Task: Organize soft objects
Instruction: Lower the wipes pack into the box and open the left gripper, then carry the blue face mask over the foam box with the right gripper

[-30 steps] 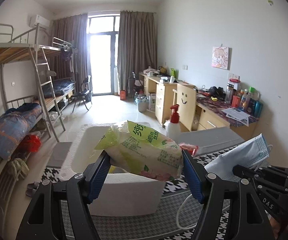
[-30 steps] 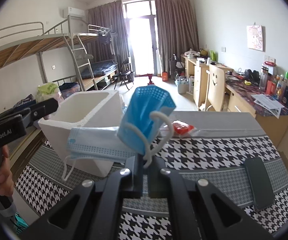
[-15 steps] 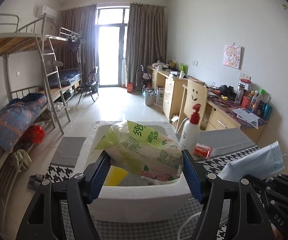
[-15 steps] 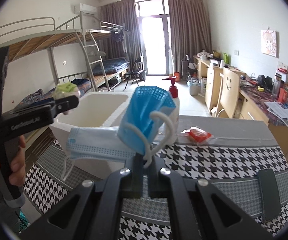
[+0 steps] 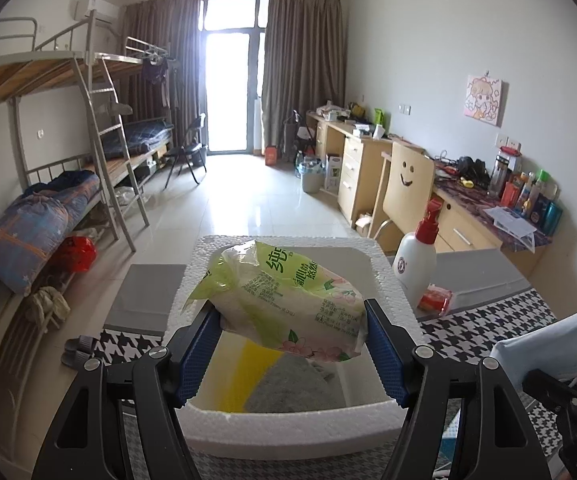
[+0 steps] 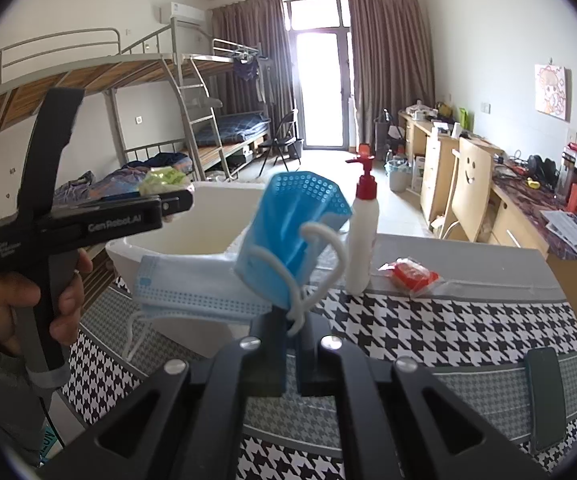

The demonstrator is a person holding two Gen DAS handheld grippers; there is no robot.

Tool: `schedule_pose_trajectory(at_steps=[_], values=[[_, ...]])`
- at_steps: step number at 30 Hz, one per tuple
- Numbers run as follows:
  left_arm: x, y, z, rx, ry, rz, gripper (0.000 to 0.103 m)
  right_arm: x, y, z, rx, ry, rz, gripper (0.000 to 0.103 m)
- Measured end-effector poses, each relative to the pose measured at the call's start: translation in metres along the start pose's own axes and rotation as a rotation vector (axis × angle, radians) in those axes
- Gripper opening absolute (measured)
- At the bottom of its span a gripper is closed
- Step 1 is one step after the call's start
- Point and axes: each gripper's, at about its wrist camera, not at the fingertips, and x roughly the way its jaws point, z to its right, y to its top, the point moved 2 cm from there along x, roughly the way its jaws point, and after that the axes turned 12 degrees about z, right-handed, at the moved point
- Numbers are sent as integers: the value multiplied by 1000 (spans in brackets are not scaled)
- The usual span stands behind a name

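My left gripper [image 5: 288, 344] is shut on a green and white tissue pack [image 5: 288, 300] and holds it over the open white foam box [image 5: 288, 428]. Yellow and grey items lie inside the box. My right gripper [image 6: 288, 340] is shut on blue face masks [image 6: 288, 232], held above the houndstooth tablecloth [image 6: 428, 328] to the right of the box [image 6: 192, 220]. The masks also show at the right edge of the left wrist view [image 5: 552, 344]. The left gripper with the pack shows in the right wrist view [image 6: 168, 200].
A white pump bottle with a red top [image 6: 362, 236] stands just right of the box. A red packet [image 6: 412, 274] lies near it. A dark phone [image 6: 544, 396] lies on the table's right side. Desks, a chair and bunk beds stand beyond.
My left gripper has moved forward and up with the tissue pack, so it now hangs over the box's inside. The right gripper has risen a little with the masks.
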Motion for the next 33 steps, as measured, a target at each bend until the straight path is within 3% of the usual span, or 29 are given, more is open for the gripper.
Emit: schedule_pose_trajectory(at_steps=[15,21,29,33], values=[[31,0,-5,0,-27,-71,72,4,-1,4,1,-9,-7,5],[33,-1,-7,9,-18,-75,82,1,-1,6,3,-20,-1,5],[16,-2,-18,-31,14,-39,94,2,-1,5,3,-22,-3,5],[-7,1,-22,-57,19,39,102,3,0,5,3,-21,-3,5]])
